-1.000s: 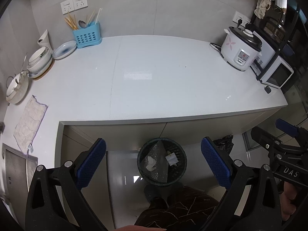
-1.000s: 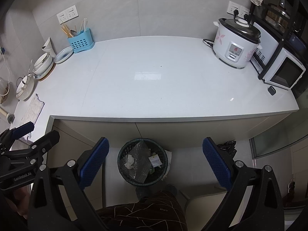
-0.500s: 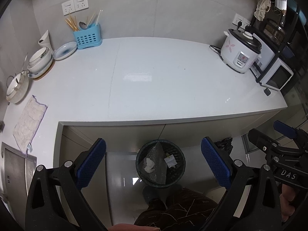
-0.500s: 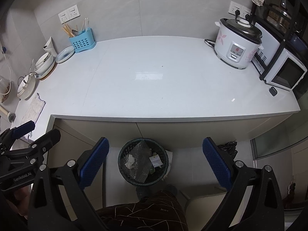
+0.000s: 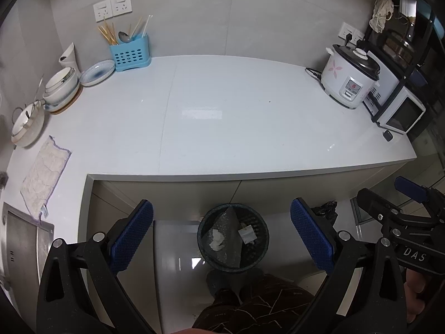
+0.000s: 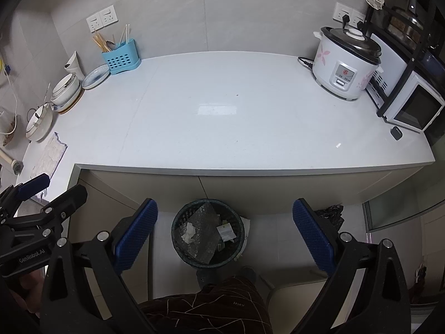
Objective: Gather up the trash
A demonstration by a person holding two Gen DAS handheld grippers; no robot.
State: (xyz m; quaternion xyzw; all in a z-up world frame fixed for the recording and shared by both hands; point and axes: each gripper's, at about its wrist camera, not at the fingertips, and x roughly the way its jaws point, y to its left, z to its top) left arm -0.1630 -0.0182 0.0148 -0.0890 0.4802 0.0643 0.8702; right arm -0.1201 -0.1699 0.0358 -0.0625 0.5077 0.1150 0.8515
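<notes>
Both the left gripper point(image 5: 221, 239) and the right gripper point(image 6: 224, 236) hang wide and empty above the round trash bin point(image 6: 208, 233), which stands upright on the floor below the countertop's point(image 6: 222, 117) front edge, mouth up, holding 2 crumpled papers.

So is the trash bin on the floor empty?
No. The trash bin holds a clear plastic sheet and crumpled paper.

White countertop point(image 5: 222, 128). Left of rice cooker point(image 5: 349, 79) (white, pink flowers, black lid): light-blue perforated utensil holder point(image 5: 129, 55), blue-striped plate point(image 5: 97, 68). Below: dark mesh trash bin point(image 5: 233, 239), brown line-patterned trousers point(image 6: 211, 310). Blue dotted finger pads point(image 5: 132, 239).
</notes>
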